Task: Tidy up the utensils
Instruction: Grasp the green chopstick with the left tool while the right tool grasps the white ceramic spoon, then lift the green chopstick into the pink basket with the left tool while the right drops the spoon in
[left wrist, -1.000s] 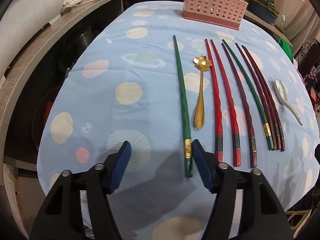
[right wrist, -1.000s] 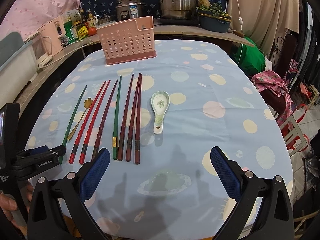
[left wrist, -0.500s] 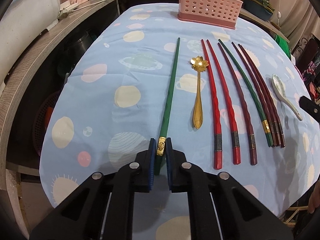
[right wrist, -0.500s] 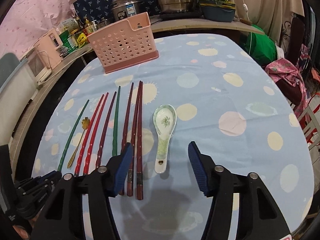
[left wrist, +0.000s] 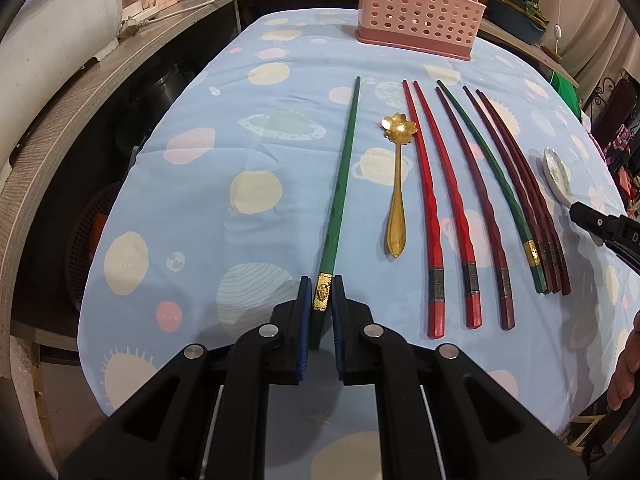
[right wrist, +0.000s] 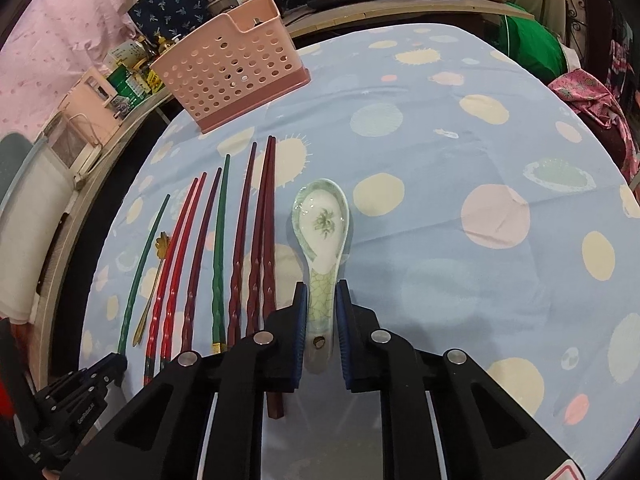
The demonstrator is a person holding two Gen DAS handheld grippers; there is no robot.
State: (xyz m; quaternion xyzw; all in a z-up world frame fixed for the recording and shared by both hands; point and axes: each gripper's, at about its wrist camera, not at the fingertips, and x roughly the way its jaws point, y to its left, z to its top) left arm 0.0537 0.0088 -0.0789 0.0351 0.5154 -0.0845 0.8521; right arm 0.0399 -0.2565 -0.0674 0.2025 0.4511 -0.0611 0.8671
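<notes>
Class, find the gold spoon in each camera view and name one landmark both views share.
Left wrist: the gold spoon lies centre, just right of the green chopstick held by the left gripper.
Right wrist: the gold spoon lies far left, mostly hidden among chopsticks.
Shared landmark: the pink basket at the table's far end.

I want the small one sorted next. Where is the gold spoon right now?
In the left wrist view the gold spoon lies flat on the tablecloth, between the green chopstick held by the left gripper and the nearest red chopstick.
</notes>
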